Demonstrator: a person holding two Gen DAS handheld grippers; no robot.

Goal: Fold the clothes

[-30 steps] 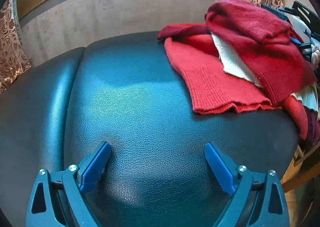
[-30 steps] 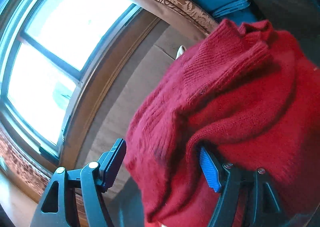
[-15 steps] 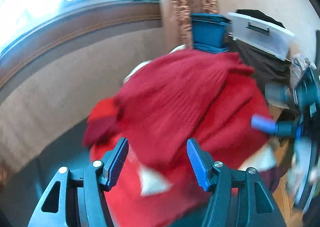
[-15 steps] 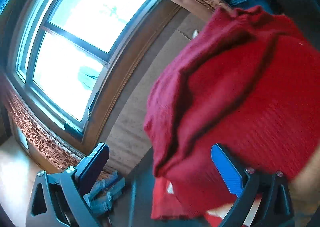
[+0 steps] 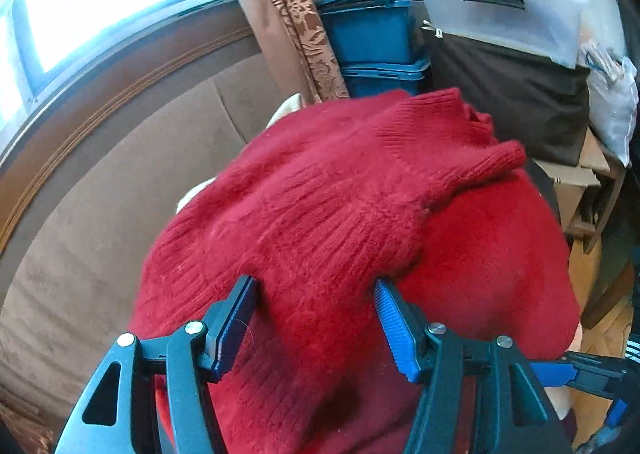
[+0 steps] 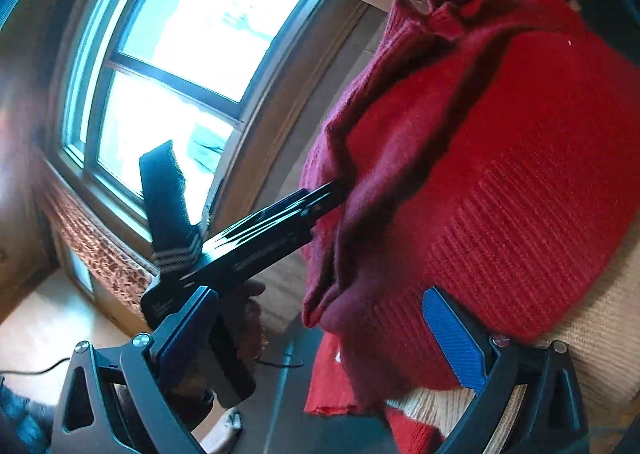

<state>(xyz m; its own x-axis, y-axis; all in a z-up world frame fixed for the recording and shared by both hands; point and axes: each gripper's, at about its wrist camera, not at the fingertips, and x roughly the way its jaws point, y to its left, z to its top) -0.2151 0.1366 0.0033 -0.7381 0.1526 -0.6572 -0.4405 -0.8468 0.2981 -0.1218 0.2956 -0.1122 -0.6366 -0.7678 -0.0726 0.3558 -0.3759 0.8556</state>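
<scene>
Dark red sweater [image 5: 340, 190]: soft, bulky, floppy knit; grab ribbed hem at 2 o'clock. Left hand-held gripper [image 5: 316, 310] straddles fold, unclamped; right hand-held gripper [image 6: 320, 334] wide, empty.

Place: a lived-in room of a home
Window: large wood-framed window [image 6: 168, 66] with patterned curtain [image 5: 308, 14]
Storage: stacked blue bins [image 5: 376, 42], clear plastic lid [image 5: 500, 10]
Floor: wood parquet [image 5: 596, 334]
Clothes: red knit sweaters [image 5: 340, 214] piled up
</scene>
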